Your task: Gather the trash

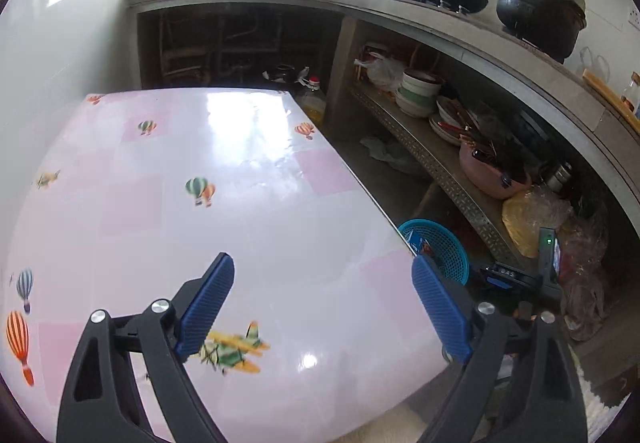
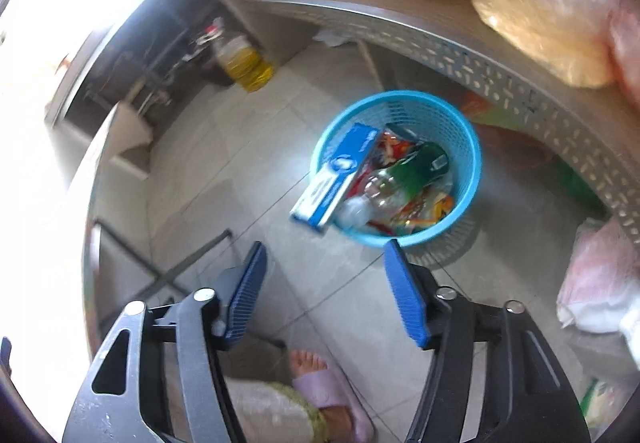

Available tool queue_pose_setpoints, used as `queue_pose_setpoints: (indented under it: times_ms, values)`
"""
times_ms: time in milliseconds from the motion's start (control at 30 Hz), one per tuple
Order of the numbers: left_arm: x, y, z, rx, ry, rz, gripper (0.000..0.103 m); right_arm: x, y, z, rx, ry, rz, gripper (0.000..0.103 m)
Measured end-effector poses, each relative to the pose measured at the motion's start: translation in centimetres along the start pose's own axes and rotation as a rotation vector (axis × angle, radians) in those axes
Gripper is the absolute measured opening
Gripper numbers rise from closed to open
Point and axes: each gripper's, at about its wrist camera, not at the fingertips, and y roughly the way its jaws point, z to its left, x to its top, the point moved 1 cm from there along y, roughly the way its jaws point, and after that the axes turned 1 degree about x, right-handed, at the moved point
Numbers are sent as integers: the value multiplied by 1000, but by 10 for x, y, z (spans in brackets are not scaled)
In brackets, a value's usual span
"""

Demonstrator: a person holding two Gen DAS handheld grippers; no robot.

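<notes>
A blue plastic basket (image 2: 470,147) stands on the tiled floor beside the table. It holds a blue and white carton (image 2: 334,179) that leans over its rim, a clear bottle with a green label (image 2: 404,175) and several colourful wrappers (image 2: 420,213). My right gripper (image 2: 324,291) hangs open above the floor just in front of the basket, nothing between its blue pads. My left gripper (image 1: 324,307) is open wide over the pink table (image 1: 240,203), also empty. The basket (image 1: 444,243) shows past the table's right edge in the left wrist view.
A concrete counter (image 1: 460,31) with pots runs along the right, with a perforated metal shelf (image 2: 500,63) of bowls and bags under it. An oil jug (image 2: 244,63) stands on the floor at the back. A person's foot in a slipper (image 2: 320,383) is below my right gripper.
</notes>
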Motion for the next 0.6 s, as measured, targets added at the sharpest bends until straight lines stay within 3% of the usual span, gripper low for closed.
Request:
queue_pose_setpoints:
  times_ms: [133,267,433,600]
  values:
    - [-19,-21,5,-3,-52,-40,97,-21,-50,43,-8,-173,-75,76]
    - [-36,-40,6,52,-93,-97,97,-48,-105,90,-17,-364,-226,94]
    - [-46,-59,5,136,-136,-137,97,-78,-151,131,-17,-467,-383,95]
    - [-56,-74,3,252,-87,-152,97,-100,-164,158,-83,-524,-434,95]
